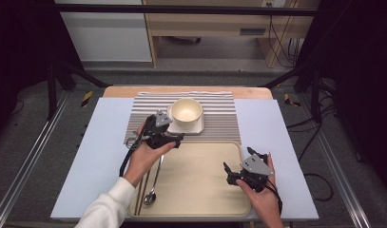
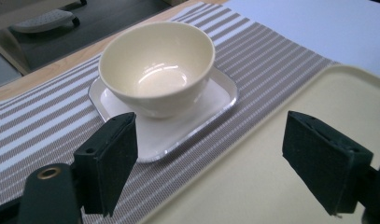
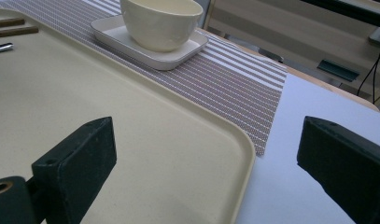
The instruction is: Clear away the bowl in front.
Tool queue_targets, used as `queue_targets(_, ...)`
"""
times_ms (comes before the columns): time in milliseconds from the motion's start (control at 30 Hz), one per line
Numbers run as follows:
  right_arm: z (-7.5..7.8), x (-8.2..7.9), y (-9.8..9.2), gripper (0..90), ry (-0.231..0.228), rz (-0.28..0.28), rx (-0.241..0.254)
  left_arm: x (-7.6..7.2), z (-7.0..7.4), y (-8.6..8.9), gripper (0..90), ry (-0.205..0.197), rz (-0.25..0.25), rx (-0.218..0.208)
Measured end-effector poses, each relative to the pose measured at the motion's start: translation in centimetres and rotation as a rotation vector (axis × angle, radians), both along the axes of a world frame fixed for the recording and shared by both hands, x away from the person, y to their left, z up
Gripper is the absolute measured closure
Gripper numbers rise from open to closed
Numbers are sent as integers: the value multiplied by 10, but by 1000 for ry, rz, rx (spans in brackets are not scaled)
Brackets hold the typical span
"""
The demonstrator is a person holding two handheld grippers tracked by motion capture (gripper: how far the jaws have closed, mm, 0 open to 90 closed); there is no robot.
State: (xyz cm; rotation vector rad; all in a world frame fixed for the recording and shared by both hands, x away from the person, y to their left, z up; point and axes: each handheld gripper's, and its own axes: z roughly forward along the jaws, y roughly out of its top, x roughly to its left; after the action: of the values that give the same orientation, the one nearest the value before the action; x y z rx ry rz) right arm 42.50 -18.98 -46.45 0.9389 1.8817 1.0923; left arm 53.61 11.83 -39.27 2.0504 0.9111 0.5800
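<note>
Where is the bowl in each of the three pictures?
High view: the bowl sits upper middle, on a small plate on the striped mat.
Left gripper view: upper middle, just past the jaws.
Right gripper view: top, left of middle.
Shared landmark: the small plate under the bowl.

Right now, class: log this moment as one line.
left gripper: open, empty, near bowl | right gripper: open, empty, over tray | bowl: on plate

Cream bowl on white plate; grey-and-white striped mat; pale yellow tray; light blue desk.
</note>
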Motion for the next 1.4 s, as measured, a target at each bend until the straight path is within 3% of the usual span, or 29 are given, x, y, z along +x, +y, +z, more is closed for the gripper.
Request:
queue_targets(100, 1, 0, -1, 48, -2, -2, 10, 19, 0, -4, 181, 4, 21, -18)
queue_targets(267, 1, 1, -1, 48, -3, 1, 11, 43, 0, -9, 187, 0, 51, 2)
queue_targets(433, 1, 0, -1, 48, -4, 2, 12, 58, 4, -13, 191, -18, 75, 0)
queue_targets(633, 1, 0, 0, 47, -5, 6, 7, 69, 10, -17, 197, -47, 99, -23)
queue_targets(867, 1, -1, 0, 47, -7, 3, 5, 82, 3, -16, 208, -52, 130, -28)
queue_targets(1167, 1, -1, 0, 47, -11, 1, 7, 92, -3, -10, 229, -74, 176, -116)
queue_targets(1400, 1, 0, 0, 47, -12, 0, 6, 94, -7, -9, 271, -98, 187, -113)
